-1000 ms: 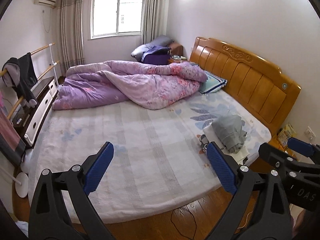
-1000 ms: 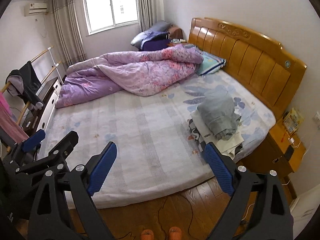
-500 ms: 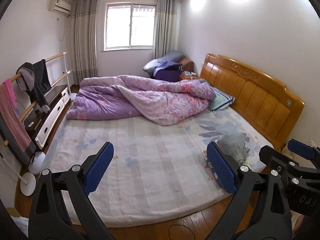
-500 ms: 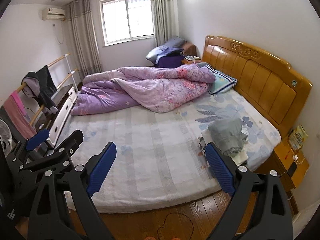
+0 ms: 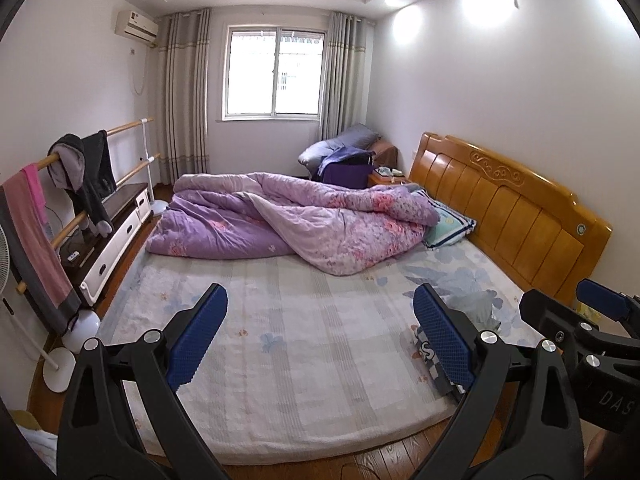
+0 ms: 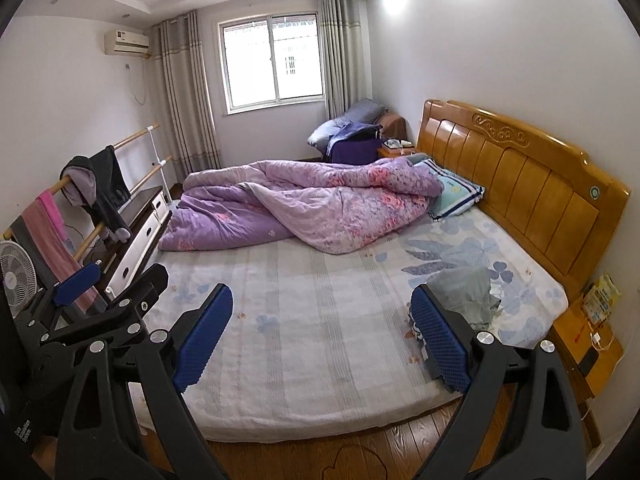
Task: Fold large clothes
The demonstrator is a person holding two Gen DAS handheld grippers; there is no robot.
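A small pile of clothes with a grey garment on top lies at the bed's near right corner; in the left wrist view it is partly hidden behind my right finger. My left gripper is open and empty, held off the foot of the bed. My right gripper is open and empty, beside the left one. Each gripper shows at the edge of the other's view.
A crumpled purple quilt covers the far half of the bed. A wooden headboard is on the right, with a nightstand beside it. A clothes rail with hanging garments and a fan stand on the left. Wooden floor lies below.
Both grippers have tilted upward and drawn back from the bed, so more of the walls and ceiling shows. The clothes pile now sits lower in both views. Jaws stay open.
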